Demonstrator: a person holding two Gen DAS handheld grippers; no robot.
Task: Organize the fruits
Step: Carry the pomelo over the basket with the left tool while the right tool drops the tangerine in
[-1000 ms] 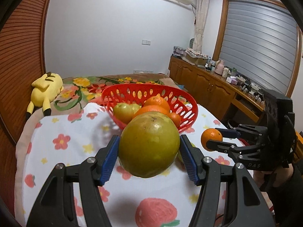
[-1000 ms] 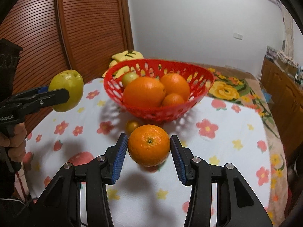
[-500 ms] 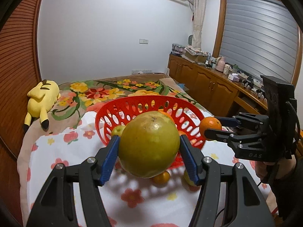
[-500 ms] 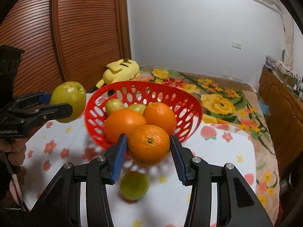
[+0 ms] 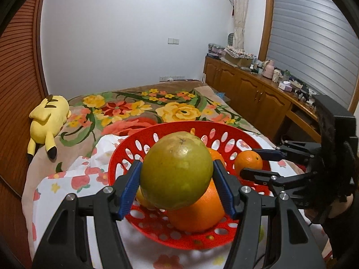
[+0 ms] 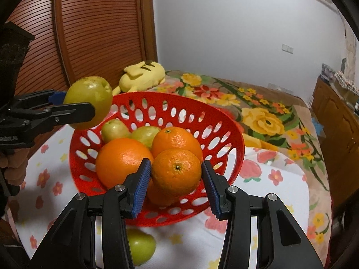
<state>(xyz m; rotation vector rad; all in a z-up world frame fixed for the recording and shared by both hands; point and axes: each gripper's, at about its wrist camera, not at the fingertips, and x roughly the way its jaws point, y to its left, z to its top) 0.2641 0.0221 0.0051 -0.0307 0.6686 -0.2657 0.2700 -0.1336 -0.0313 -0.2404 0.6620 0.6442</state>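
My left gripper [image 5: 177, 182] is shut on a large yellow-green citrus fruit [image 5: 177, 170], held over the near rim of the red basket [image 5: 161, 231]. In the right wrist view that same fruit [image 6: 88, 100] hangs over the basket's left rim [image 6: 76, 143]. My right gripper [image 6: 176, 185] is shut on a small orange [image 6: 177, 172], held above the basket's near side; in the left wrist view this orange [image 5: 248, 162] sits over the right rim. Inside the basket lie two oranges [image 6: 122, 160] and two green fruits [image 6: 114, 130].
A green fruit [image 6: 140, 247] lies on the flowered tablecloth [image 6: 280, 192] just in front of the basket. A yellow plush toy [image 5: 48, 120] rests on the bed behind. Wooden cabinets [image 5: 258, 98] line the right wall, a slatted wooden door [image 6: 96, 29] the left.
Both grippers have carried their fruits forward from above the tablecloth to over the basket, which now looms larger and lower in both views. Neither grip has changed.
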